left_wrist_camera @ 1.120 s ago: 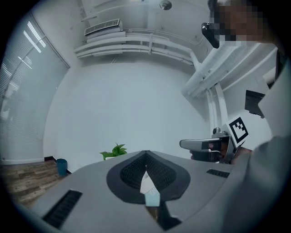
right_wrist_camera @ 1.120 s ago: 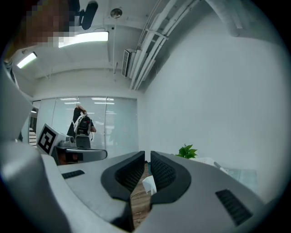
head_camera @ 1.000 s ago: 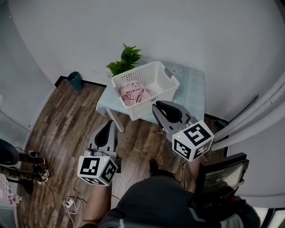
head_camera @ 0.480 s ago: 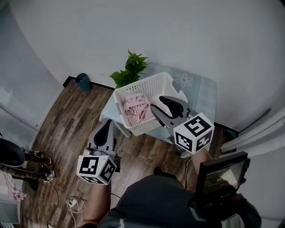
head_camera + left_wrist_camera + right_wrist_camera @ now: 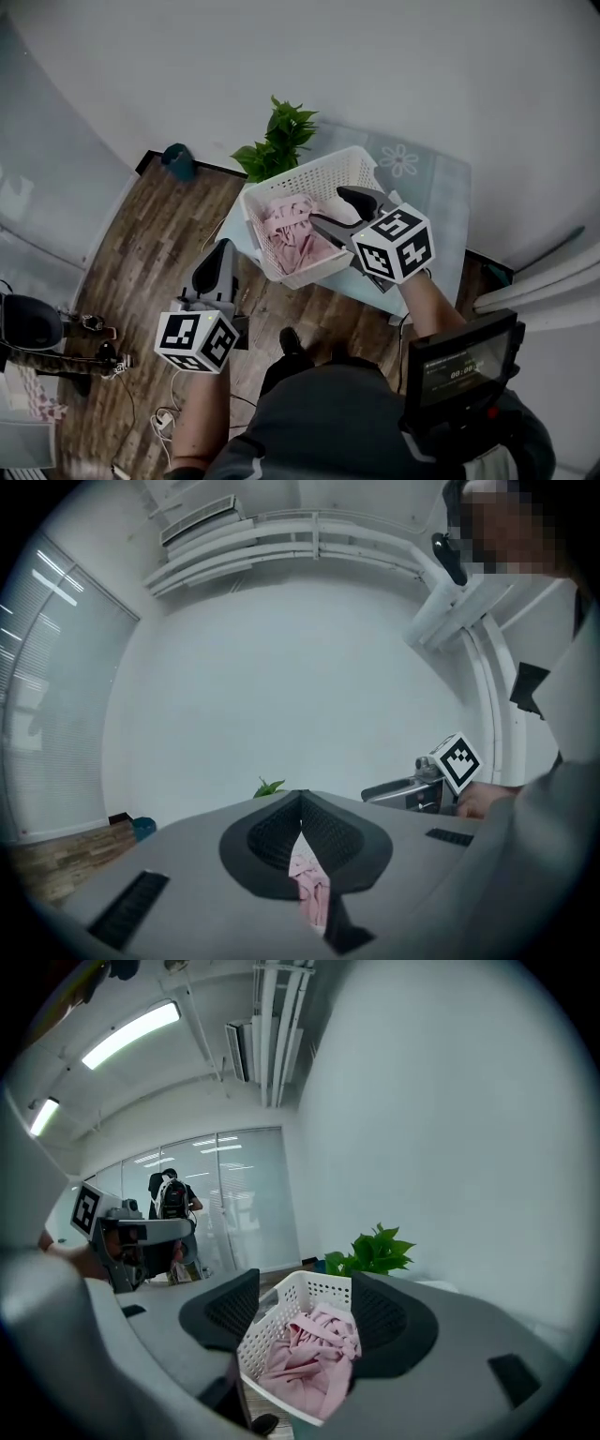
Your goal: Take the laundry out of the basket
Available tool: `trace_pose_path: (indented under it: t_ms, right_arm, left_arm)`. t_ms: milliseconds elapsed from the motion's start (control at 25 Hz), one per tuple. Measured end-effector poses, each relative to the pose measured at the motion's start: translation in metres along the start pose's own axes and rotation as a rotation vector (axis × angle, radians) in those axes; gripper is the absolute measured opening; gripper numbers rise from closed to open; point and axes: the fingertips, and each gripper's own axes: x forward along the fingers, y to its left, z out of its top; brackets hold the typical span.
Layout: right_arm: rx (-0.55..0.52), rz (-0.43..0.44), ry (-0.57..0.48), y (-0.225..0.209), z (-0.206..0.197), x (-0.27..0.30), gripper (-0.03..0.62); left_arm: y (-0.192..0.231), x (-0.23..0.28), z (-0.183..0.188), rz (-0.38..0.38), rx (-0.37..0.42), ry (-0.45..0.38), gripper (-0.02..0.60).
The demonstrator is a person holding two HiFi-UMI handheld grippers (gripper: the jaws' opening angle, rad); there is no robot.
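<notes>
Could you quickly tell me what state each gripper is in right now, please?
Left gripper: closed, holding nothing.
Right gripper: open, its jaws have just been opening; gripping nothing, with the pink laundry still ahead of them.

The head view is dim and greyish, its pale walls (image 5: 394, 66) bowed by the wide lens. Both gripper views are round fisheye pictures with black corners. In the right gripper view, long white ceiling strip lamps (image 5: 131, 1033) glow brightly, and the crumpled pink laundry (image 5: 314, 1354) looks sharp, softly lit.
</notes>
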Motion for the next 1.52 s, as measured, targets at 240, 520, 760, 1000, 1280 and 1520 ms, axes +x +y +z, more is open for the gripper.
trace_pose_path:
  t_ms: [240,520,760,1000,1280,1520]
  right_arm:
    - [0.028,-0.009,0.109,-0.022,-0.028,0.054,0.374]
    - [0.046,-0.015,0.307,-0.047,-0.072,0.116,0.463]
    - [0.116,0.008,0.445,-0.058,-0.117,0.152,0.472]
    - [0.090,0.112,0.650,-0.045,-0.157,0.178,0.503]
    - [0.083,0.181,0.849,-0.045,-0.216,0.193,0.515]
    - [0.100,0.209,0.927,-0.045,-0.248,0.206,0.523]
  left_arm:
    - [0.043,0.042,-0.024,-0.015,-0.009,0.037,0.003]
    - [0.106,0.080,-0.041,-0.031,-0.007,0.075,0.003]
    - [0.135,0.104,-0.069,-0.040,-0.034,0.125,0.011]
    - [0.154,0.116,-0.094,-0.031,-0.069,0.175,0.011]
    - [0.169,0.125,-0.111,-0.019,-0.086,0.206,0.011]
    - [0.177,0.124,-0.120,-0.006,-0.083,0.223,0.011]
